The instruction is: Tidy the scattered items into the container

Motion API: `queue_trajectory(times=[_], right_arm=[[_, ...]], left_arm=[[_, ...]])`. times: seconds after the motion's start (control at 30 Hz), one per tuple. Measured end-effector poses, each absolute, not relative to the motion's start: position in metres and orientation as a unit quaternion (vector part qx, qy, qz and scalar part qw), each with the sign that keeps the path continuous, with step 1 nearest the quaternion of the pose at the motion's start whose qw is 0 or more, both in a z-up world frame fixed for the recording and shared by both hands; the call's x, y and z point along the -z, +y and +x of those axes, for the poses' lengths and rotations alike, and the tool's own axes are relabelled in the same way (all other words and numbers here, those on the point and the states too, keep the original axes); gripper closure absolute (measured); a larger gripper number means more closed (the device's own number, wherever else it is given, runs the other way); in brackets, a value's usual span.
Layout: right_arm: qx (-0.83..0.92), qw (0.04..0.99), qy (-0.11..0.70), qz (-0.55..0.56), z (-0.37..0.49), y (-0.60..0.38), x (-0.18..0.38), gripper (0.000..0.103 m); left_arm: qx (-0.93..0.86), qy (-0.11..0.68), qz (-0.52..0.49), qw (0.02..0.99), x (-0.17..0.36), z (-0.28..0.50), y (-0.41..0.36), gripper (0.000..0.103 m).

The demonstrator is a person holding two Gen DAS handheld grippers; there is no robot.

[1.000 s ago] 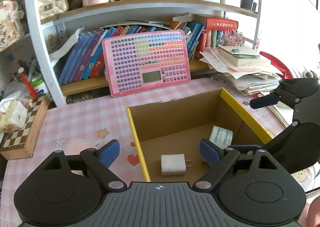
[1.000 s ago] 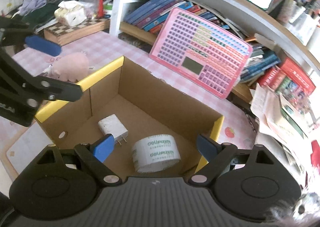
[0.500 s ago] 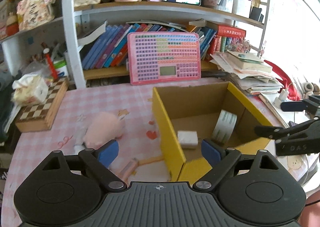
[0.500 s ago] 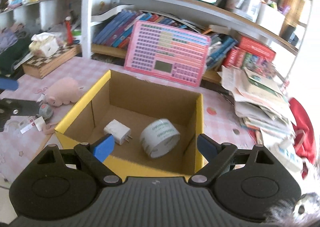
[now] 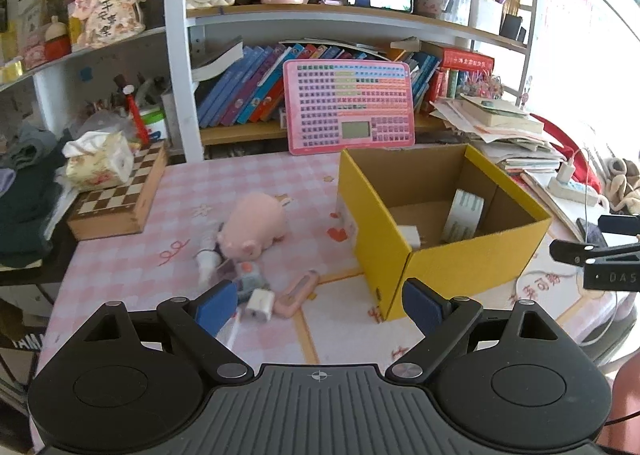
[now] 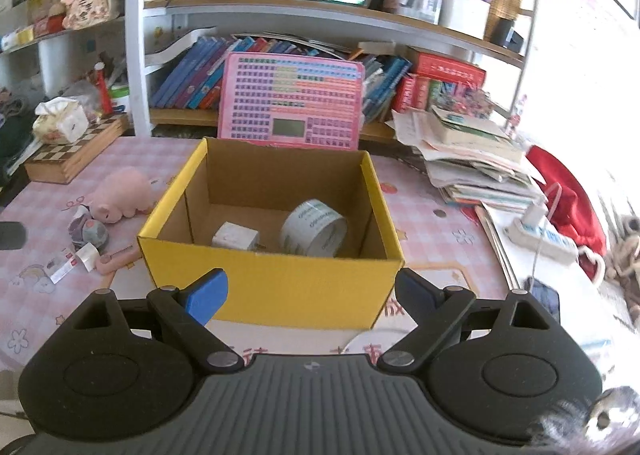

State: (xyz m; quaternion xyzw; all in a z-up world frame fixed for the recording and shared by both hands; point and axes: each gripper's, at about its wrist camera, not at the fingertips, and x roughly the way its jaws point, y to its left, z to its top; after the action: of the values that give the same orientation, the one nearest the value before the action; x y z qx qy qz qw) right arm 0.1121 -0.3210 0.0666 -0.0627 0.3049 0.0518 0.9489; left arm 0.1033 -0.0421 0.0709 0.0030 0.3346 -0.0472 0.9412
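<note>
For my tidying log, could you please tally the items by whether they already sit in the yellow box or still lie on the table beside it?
In the yellow box: 2, white charger and tape roll.
On the table: 4, pink plush pig, pink stick, white block, grey round thing.
Total: 6

Yellow box (image 6: 276, 279) open-topped, tape roll (image 6: 314, 229) and charger (image 6: 236, 237) inside; plush pig (image 5: 256, 225), small clutter (image 5: 256, 291) crowd surface (image 5: 120, 263) left.

A white-framed bookshelf (image 5: 176, 55) with wooden shelves, crammed with books (image 5: 240, 95), stands behind a table covered in a pink checked cloth (image 5: 120, 263). Bright daylight floods in from the right (washing out that edge).
</note>
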Motion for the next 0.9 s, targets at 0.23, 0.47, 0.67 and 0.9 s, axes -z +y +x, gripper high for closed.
queue_trajectory(times=[0.23,0.47,0.67,0.9], right_arm=[[-0.030,0.949,0.312,-0.043,0.088,-0.314,-0.058,0.012],[-0.010,0.944,0.328,-0.028,0.064,-0.300,-0.044,0.012],[0.001,0.939,0.343,-0.018,0.044,-0.278,-0.024,0.012],[-0.028,0.933,0.358,-0.031,0.031,-0.251,-0.012,0.011]], left_arm=[[0.041,0.343,-0.002,0.938,-0.065,0.083,-0.026,0.011],[0.028,0.356,-0.020,0.934,-0.049,0.064,-0.012,0.011],[0.000,0.369,-0.043,0.928,-0.029,0.048,0.002,0.011],[-0.024,0.379,-0.048,0.924,-0.014,0.036,0.012,0.011]])
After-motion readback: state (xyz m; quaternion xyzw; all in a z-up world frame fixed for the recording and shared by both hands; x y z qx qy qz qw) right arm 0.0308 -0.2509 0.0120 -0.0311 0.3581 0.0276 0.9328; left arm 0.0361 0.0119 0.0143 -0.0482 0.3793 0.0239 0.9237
